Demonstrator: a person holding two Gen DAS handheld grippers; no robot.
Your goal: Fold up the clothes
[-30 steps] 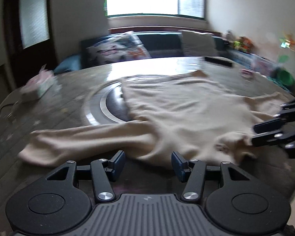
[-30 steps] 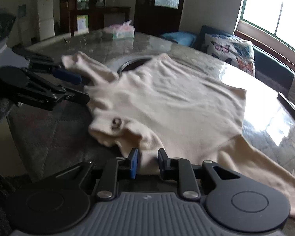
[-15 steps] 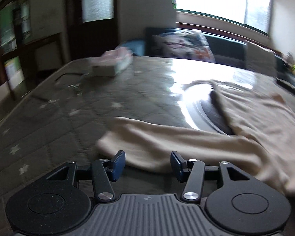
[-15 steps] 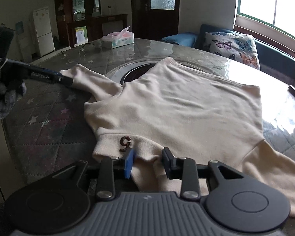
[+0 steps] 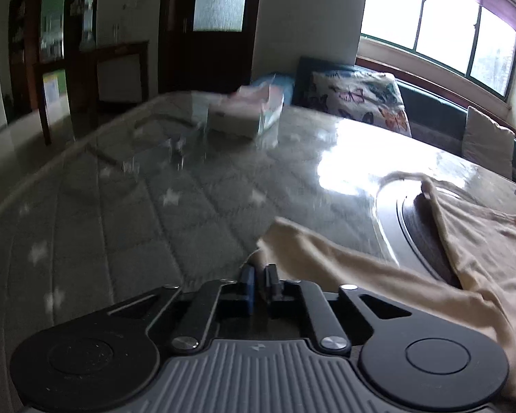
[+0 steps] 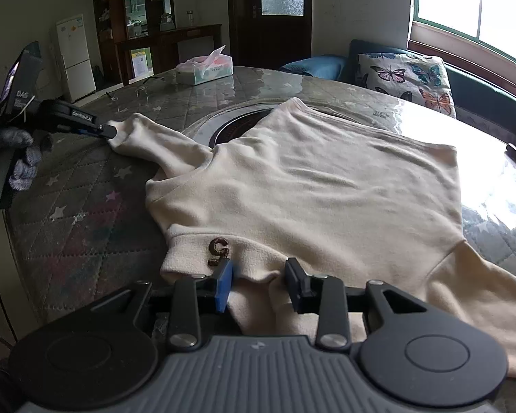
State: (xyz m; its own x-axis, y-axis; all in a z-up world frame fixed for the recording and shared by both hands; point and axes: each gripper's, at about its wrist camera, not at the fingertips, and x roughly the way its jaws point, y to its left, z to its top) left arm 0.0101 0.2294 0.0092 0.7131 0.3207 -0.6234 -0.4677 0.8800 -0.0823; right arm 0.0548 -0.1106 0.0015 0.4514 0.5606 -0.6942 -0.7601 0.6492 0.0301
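We see a round table [image 6: 86,213] under a quilted, star-printed cover with a glossy clear sheet over it; a circular metal-ringed inset [image 6: 237,124] sits at its centre. Spread flat across the table is the cream sweater [image 6: 326,186], its body covering part of that inset, its collar toward the right wrist camera and bearing a small dark "G" emblem [image 6: 218,249]. One sleeve [image 6: 154,139] runs out to the table's edge on the left; the other sleeve [image 6: 481,296] lies off to the right.

Behind the table we see a dark bench with a butterfly-print cushion [image 6: 406,72] under the window, and a white fridge [image 6: 74,56] beside dark wooden shelving.

On the far side of the table stands a tissue box [image 6: 206,69], with a tissue and some thin plastic wrap sticking up out of its top. A pair of glasses [image 6: 148,84] lies near it.

Our left gripper [image 5: 259,280] has its fingers pressed nearly together on the cuff end of the left-hand sleeve, pinching the fabric at the table's edge; a grey-gloved hand [image 6: 13,158] holds it.

Our right gripper [image 6: 259,284] hangs wide open at the collar, blue pad touching the ribbing just below the emblem, gripping nothing.
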